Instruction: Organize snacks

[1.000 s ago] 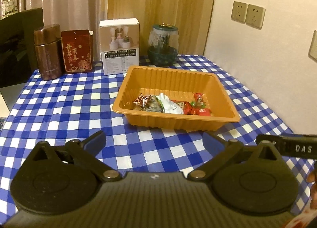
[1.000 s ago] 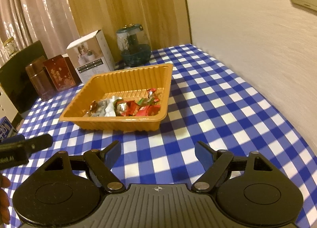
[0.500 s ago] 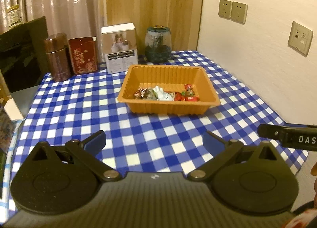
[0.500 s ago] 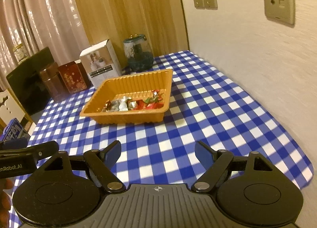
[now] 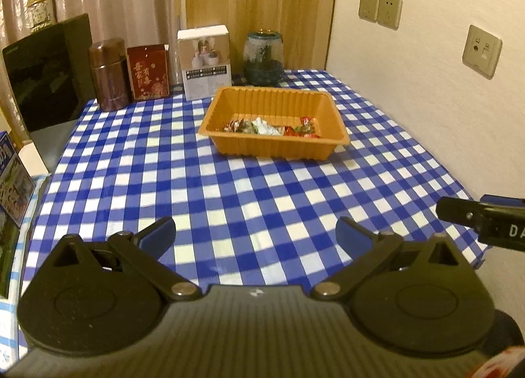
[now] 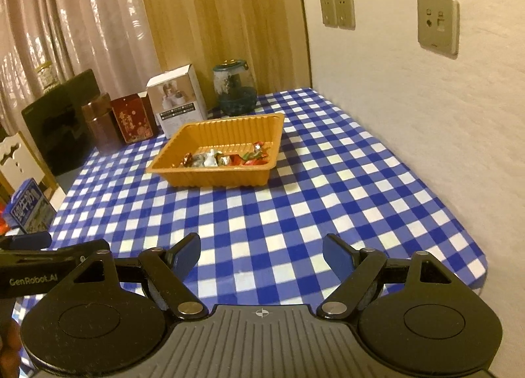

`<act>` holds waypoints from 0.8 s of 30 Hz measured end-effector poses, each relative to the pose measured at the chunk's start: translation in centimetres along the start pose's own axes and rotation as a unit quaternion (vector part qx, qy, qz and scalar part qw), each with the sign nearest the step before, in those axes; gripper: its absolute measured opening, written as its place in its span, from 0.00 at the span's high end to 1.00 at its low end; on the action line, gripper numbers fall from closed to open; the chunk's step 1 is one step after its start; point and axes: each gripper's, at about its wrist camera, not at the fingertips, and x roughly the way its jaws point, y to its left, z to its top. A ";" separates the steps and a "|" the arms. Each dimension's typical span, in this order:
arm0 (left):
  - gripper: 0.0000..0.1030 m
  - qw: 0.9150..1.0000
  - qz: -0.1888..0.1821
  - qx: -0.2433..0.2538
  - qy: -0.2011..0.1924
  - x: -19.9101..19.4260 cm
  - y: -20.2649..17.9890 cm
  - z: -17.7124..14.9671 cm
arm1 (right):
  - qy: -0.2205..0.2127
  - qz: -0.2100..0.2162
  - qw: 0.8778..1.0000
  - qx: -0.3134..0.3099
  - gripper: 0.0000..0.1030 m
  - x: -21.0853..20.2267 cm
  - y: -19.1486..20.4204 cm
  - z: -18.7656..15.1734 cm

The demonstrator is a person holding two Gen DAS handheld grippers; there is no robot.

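Note:
An orange plastic tray (image 5: 275, 148) (image 6: 216, 178) sits toward the back of the blue-and-white checked table (image 5: 229, 187) (image 6: 295, 200). Several wrapped snacks (image 5: 272, 127) (image 6: 226, 158), red, silver and white, lie along its near side. My left gripper (image 5: 256, 235) is open and empty, held back over the table's near edge. My right gripper (image 6: 261, 253) is open and empty, also near the front edge. The right gripper's body shows at the right edge of the left wrist view (image 5: 485, 223); the left gripper's body shows at the left edge of the right wrist view (image 6: 32, 266).
Along the back stand a brown canister (image 5: 110, 74), a red tin (image 5: 147, 73), a white box (image 5: 205, 61) and a glass jar (image 5: 262, 58). A black screen (image 5: 46, 73) is at back left. A blue carton (image 6: 29, 210) stands off the left edge. A wall (image 6: 410, 99) runs along the right.
Both grippers have pulled back and up from the tray, which now looks smaller and farther away. Both stay open. The snacks in the tray have not moved.

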 end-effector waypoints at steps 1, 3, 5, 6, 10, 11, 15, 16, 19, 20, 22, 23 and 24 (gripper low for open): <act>0.00 1.000 0.000 0.000 0.002 -0.1 -0.1 -0.3 | -0.001 -0.003 1.000 0.000 0.21 -0.3 0.0 -0.4; 0.00 1.000 0.003 0.002 0.006 -0.4 -0.2 -0.8 | 0.003 -0.005 1.000 0.002 0.21 -0.6 -0.2 -1.0; 0.00 1.000 0.007 0.005 0.006 -0.7 -0.4 -1.2 | 0.005 -0.008 1.000 0.005 0.21 -0.9 -0.3 -1.7; 0.00 1.000 0.006 0.006 0.006 -0.8 -0.4 -1.3 | 0.008 -0.010 1.000 0.005 0.21 -1.0 -0.3 -1.9; 0.00 1.000 0.000 0.005 0.007 -1.1 -0.5 -1.7 | 0.009 -0.009 1.000 0.008 0.21 -1.3 -0.4 -2.7; 0.00 1.000 0.000 0.006 0.007 -1.1 -0.6 -1.8 | 0.008 -0.010 1.000 0.009 0.21 -1.4 -0.4 -2.8; 0.00 1.000 -0.002 0.004 0.004 -1.1 -0.6 -1.7 | 0.005 -0.009 1.000 0.014 0.21 -1.4 -0.5 -3.0; 0.00 1.000 -0.002 0.003 0.003 -1.1 -0.6 -1.7 | 0.006 -0.009 1.000 0.014 0.21 -1.3 -0.5 -3.0; 0.00 1.000 -0.001 0.004 0.004 -1.0 -0.6 -1.7 | 0.008 -0.009 1.000 0.015 0.21 -1.1 -0.6 -3.1; 0.00 1.000 0.000 0.004 0.005 -1.0 -0.6 -1.7 | 0.009 -0.009 1.000 0.015 0.21 -1.1 -0.6 -3.1; 0.00 1.000 0.001 0.005 0.005 -0.9 -0.6 -1.8 | 0.009 -0.009 1.000 0.014 0.21 -1.1 -0.5 -3.2; 0.00 1.000 0.000 0.005 0.005 -0.9 -0.6 -1.8 | 0.009 -0.009 1.000 0.013 0.21 -1.1 -0.5 -3.2; 0.00 1.000 0.000 0.005 0.005 -0.9 -0.6 -1.8 | 0.010 -0.009 1.000 0.013 0.21 -1.0 -0.5 -3.2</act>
